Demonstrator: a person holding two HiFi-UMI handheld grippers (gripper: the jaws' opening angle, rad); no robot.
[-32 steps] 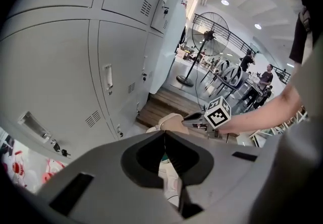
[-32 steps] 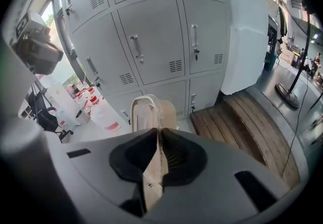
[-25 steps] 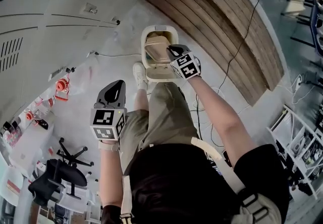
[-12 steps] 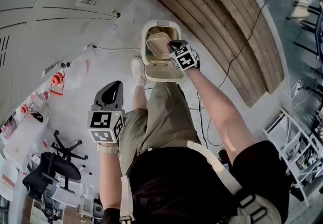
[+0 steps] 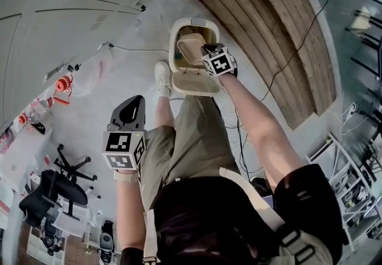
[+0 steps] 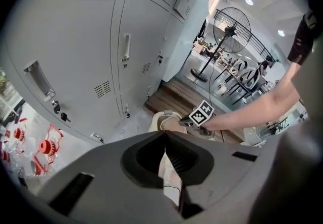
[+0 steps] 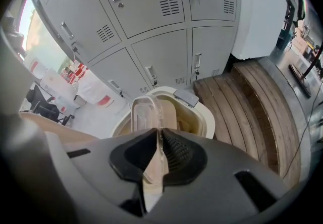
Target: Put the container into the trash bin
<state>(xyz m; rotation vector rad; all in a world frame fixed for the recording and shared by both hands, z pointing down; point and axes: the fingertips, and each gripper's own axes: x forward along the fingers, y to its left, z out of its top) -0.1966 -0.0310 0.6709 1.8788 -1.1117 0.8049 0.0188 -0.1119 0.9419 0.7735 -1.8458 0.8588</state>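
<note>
Container (image 7: pixel 145 112) of clear plastic is gripped by its edge between the closed fingers (image 7: pixel 182 153) of the right gripper (image 5: pixel 206 50). It is held upright over the open mouth of the trash bin (image 5: pixel 173 49), with the arm stretched forward. Whether its lower edge is already below the rim cannot be told. The bin is cream-coloured and is stood on the grey floor (image 5: pixel 128 73), between a bank of grey lockers (image 7: pixel 151 16) and a low wooden platform (image 5: pixel 268 31). Its lid (image 5: pixel 197 85) is tipped open on the side nearer the person, just beside a light shoe (image 5: pixel 162 76).

The left gripper (image 5: pixel 137 99) is held low at the person's left side, well apart from the bin. Its fingers (image 6: pixel 146 155) are pressed together with nothing between them. A standing fan (image 6: pixel 231 30) is seen in the background of the left gripper view, and a black office chair (image 5: pixel 54 192) at the lower left of the head view.
</note>
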